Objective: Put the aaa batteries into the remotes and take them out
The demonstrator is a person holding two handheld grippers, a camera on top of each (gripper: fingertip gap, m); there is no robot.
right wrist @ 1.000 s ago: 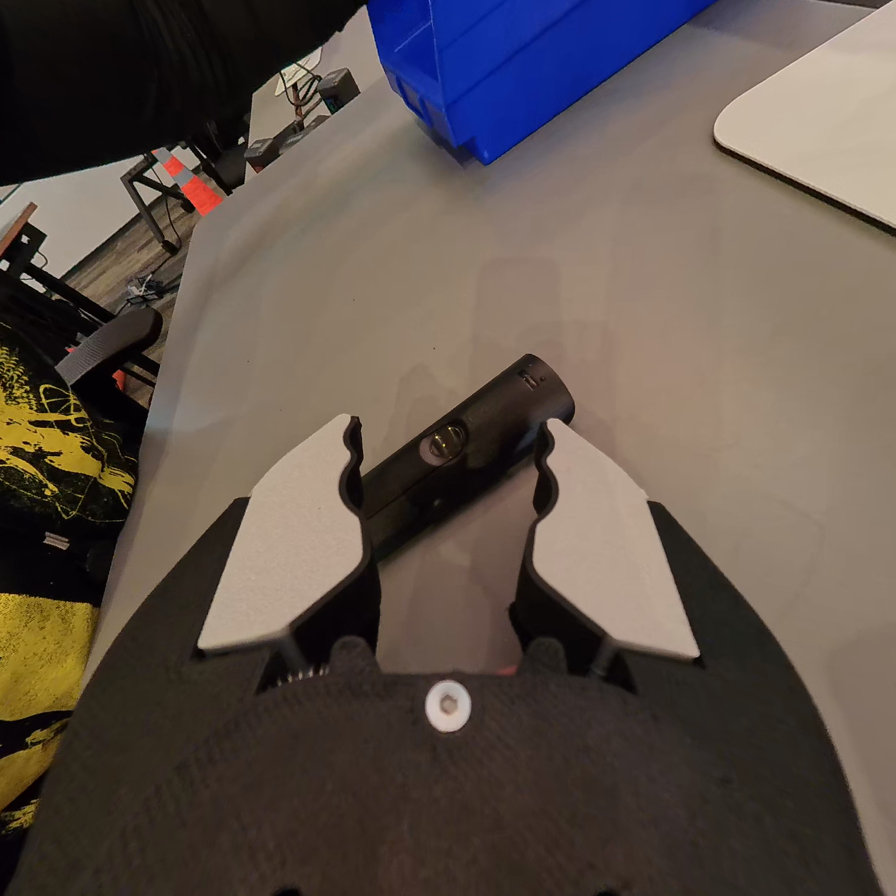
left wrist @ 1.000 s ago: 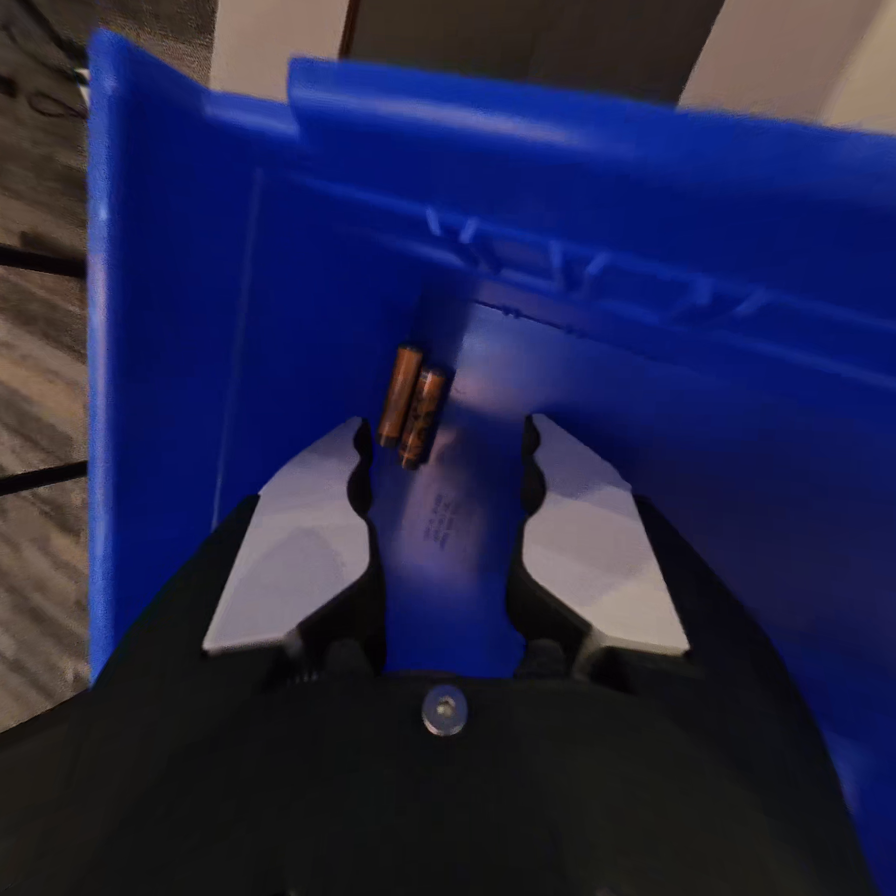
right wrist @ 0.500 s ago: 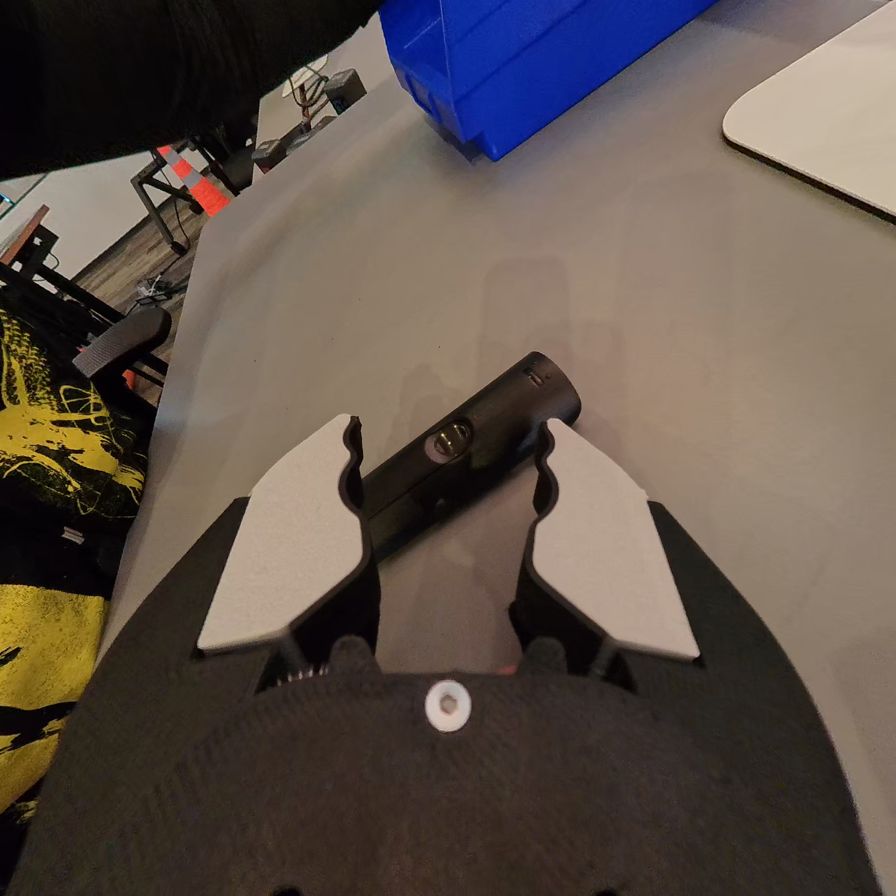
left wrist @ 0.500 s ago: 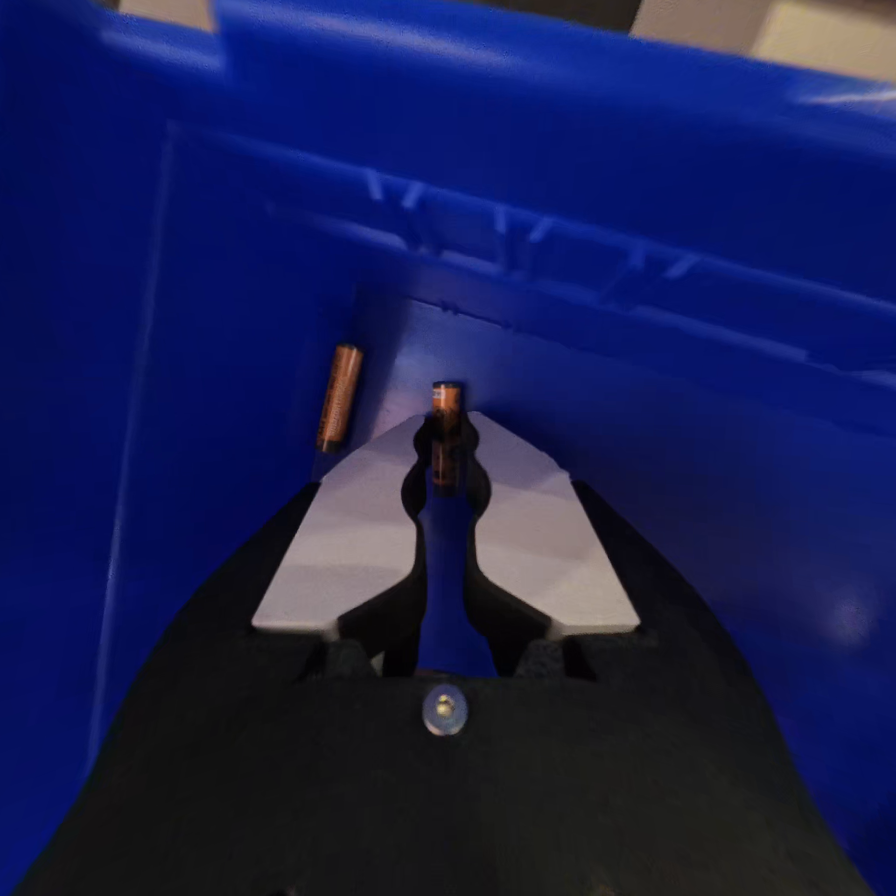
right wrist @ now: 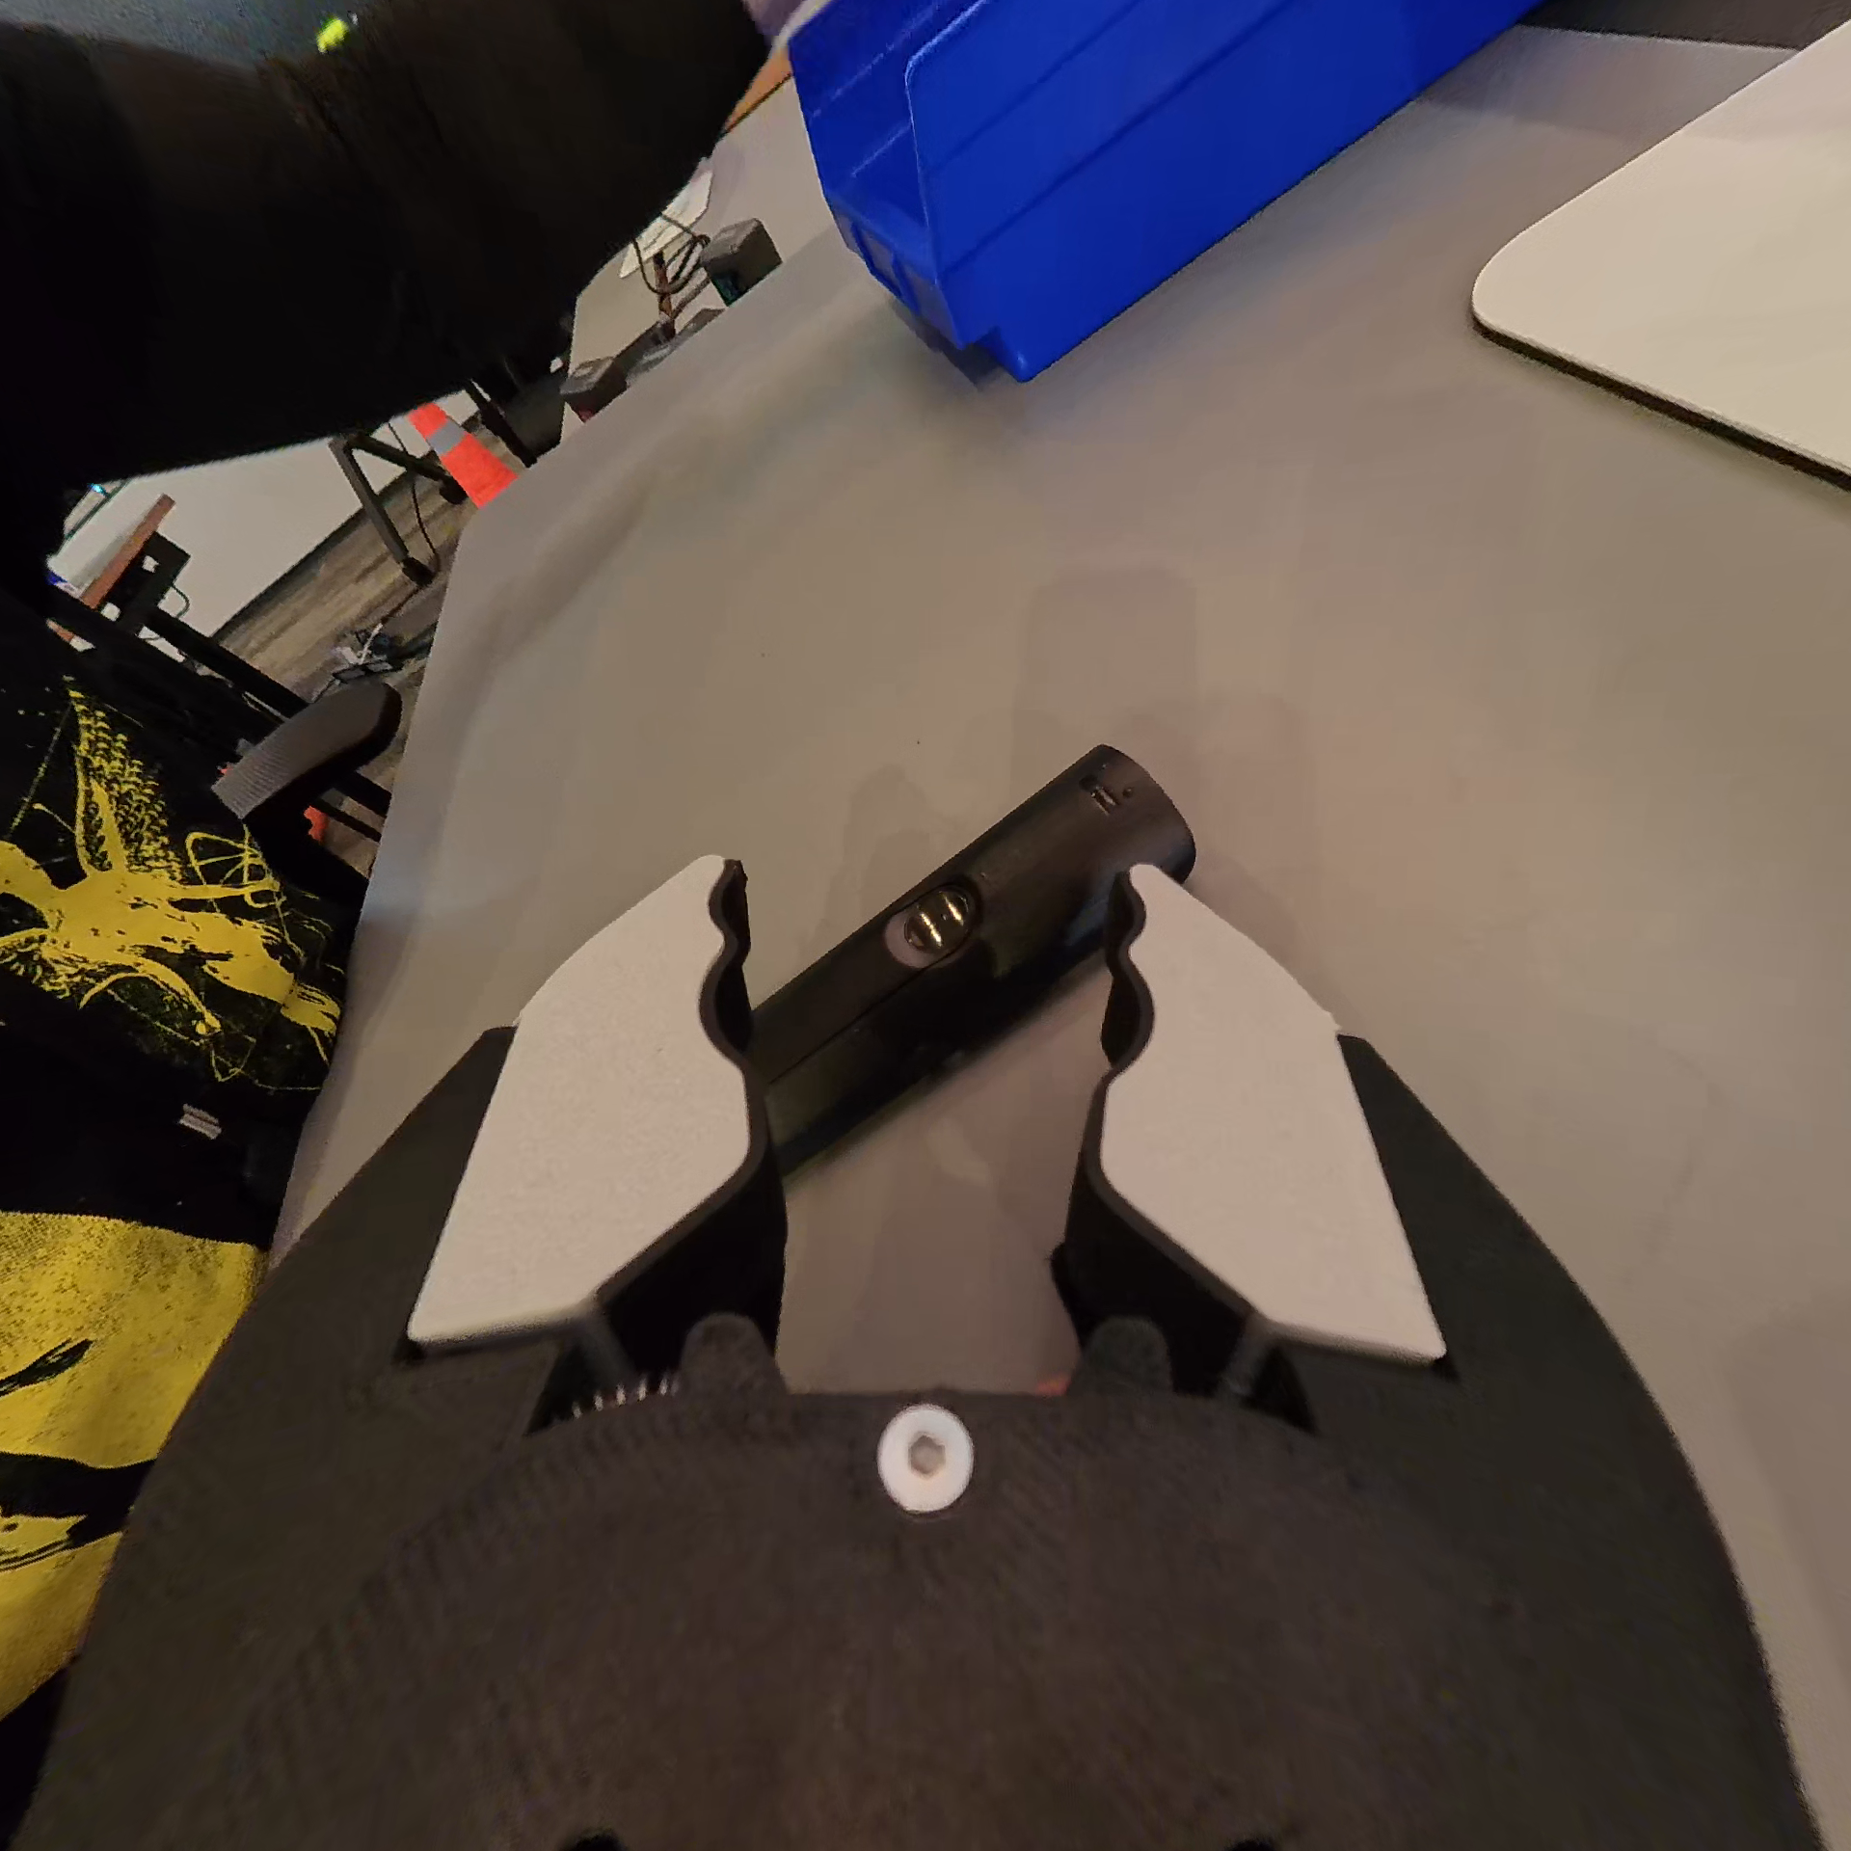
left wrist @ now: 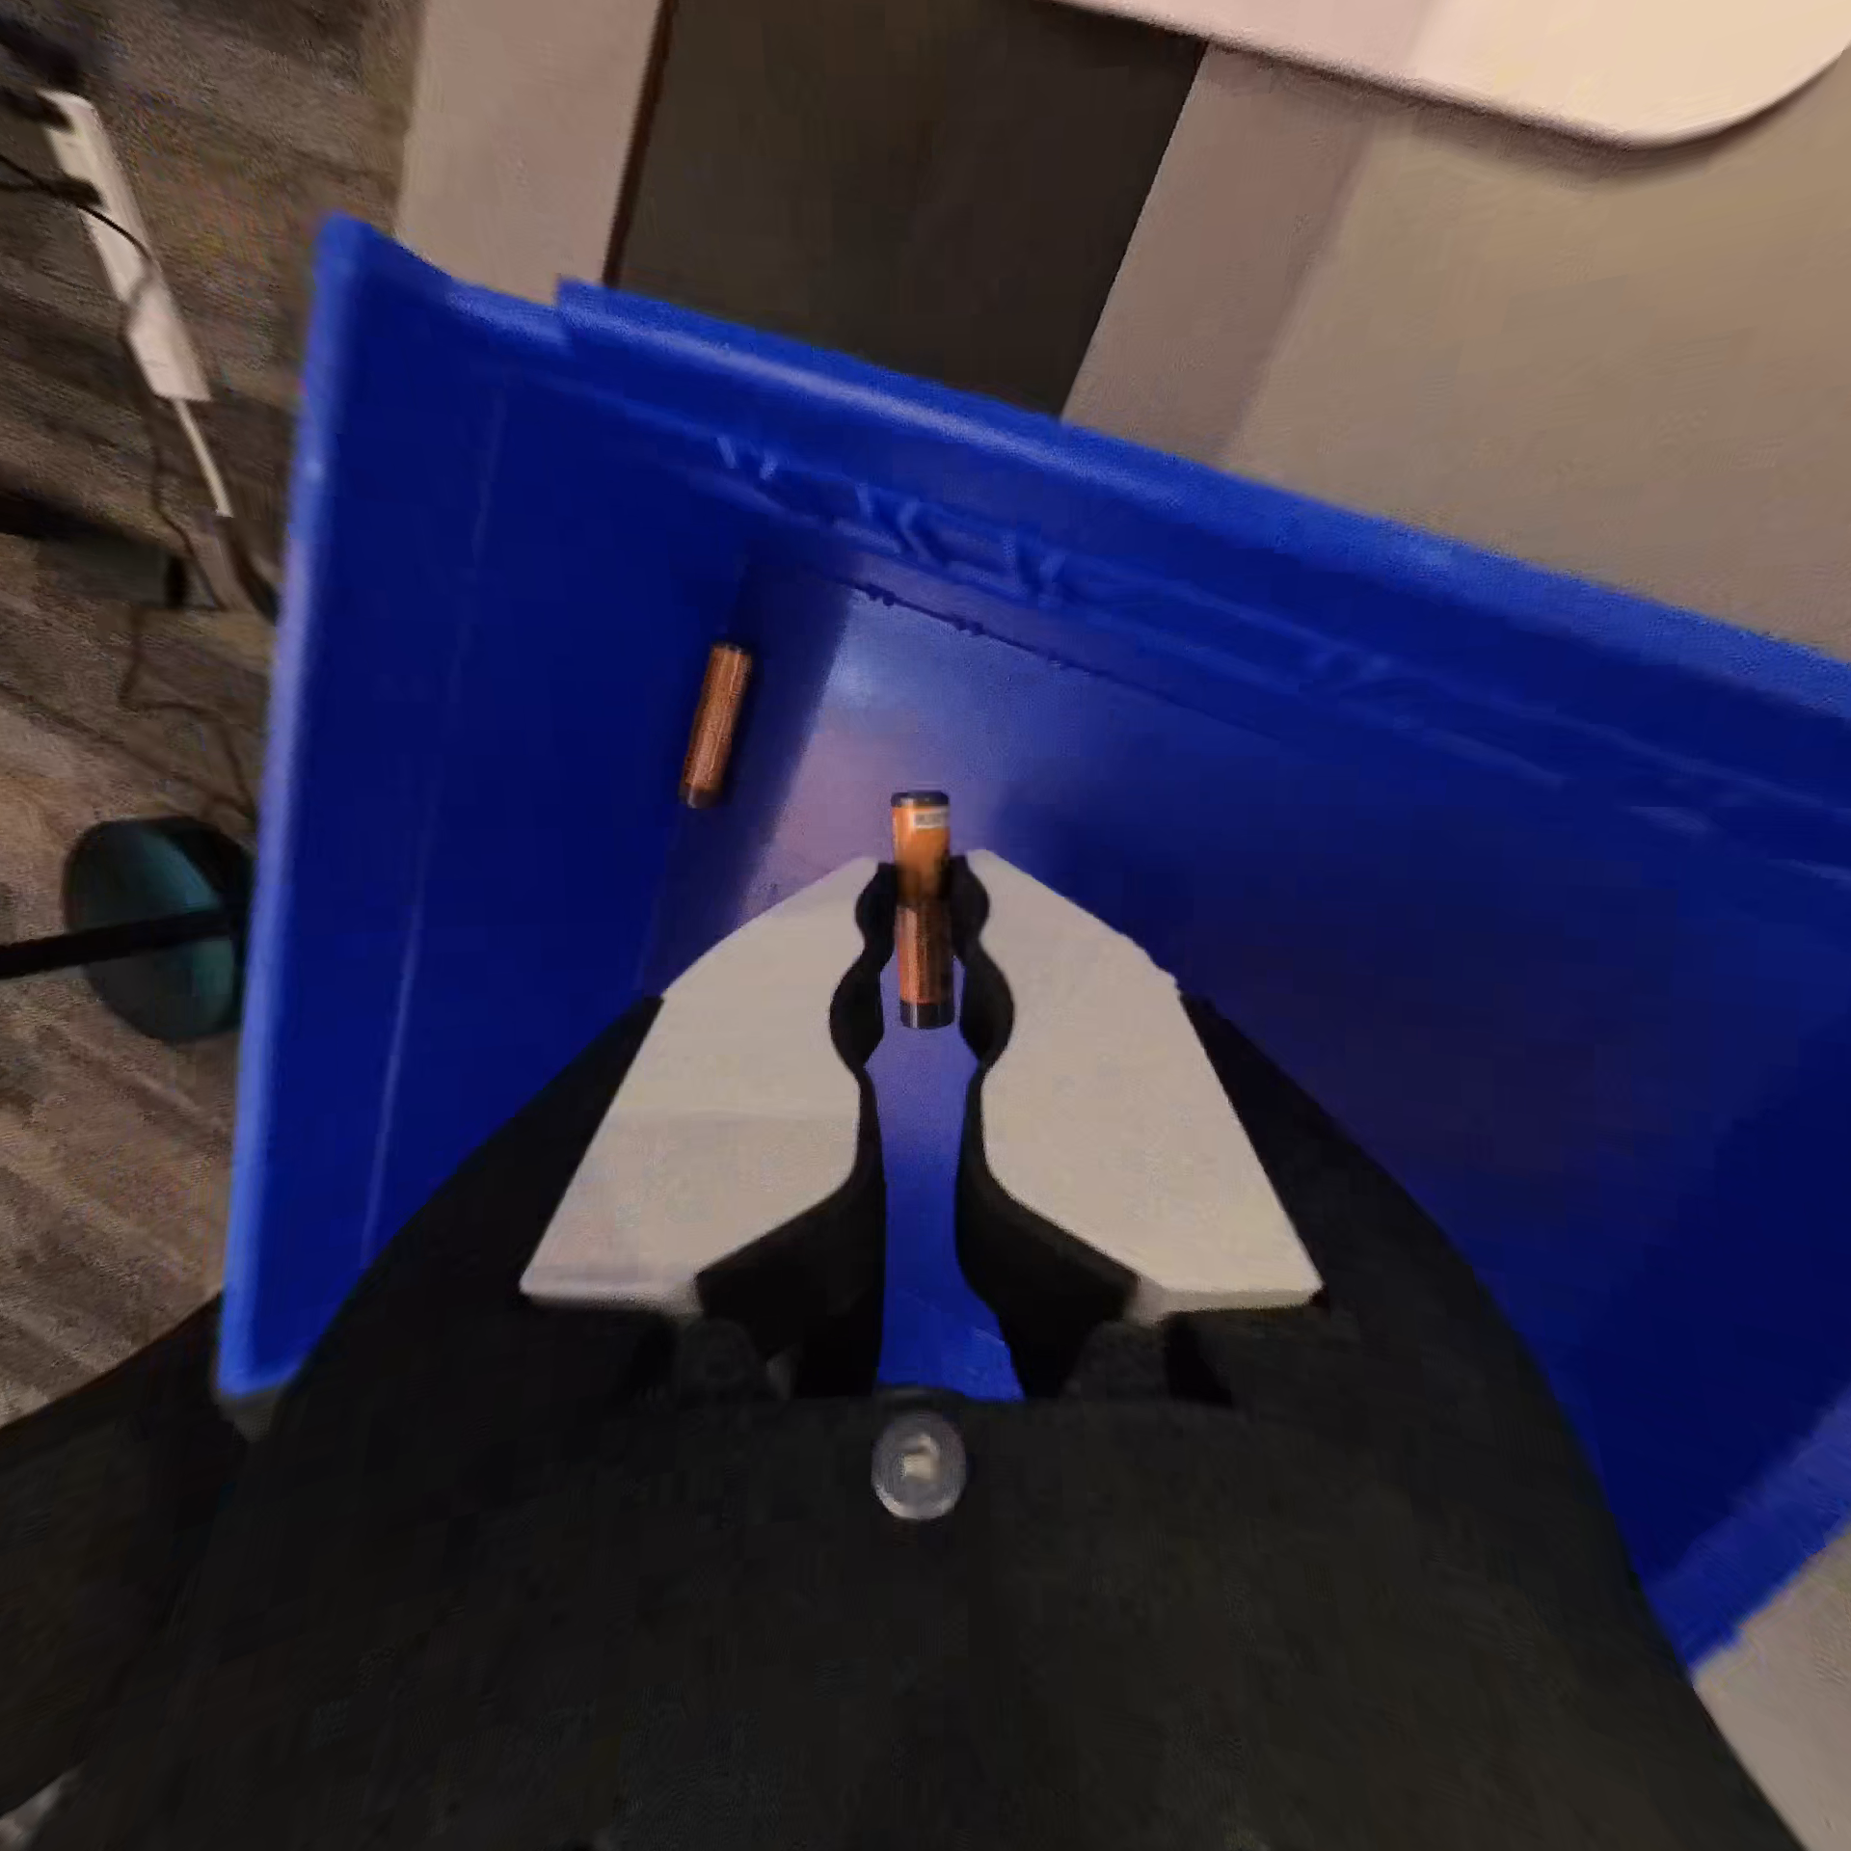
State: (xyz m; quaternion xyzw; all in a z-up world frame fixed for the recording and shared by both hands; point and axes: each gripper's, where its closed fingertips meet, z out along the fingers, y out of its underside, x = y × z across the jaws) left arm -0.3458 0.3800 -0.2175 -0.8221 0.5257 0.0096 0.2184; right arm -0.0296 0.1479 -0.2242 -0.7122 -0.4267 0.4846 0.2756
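Note:
My left gripper is shut on an orange-and-black AAA battery, held upright between the fingertips above the floor of the blue bin. A second battery lies against the bin's left wall. In the right wrist view my right gripper is open, with its jaws either side of a black remote. The remote lies diagonally on the grey table, with its near end hidden under my left finger.
The blue bin stands at the table's far side. A white mat lies to the right of it. A dark sleeve reaches across the upper left. A black-and-yellow cloth is off the table's left edge.
My left gripper has shut on one of the two batteries and drawn back and up with it. The other battery stays by the bin's wall. The right gripper has hardly moved.

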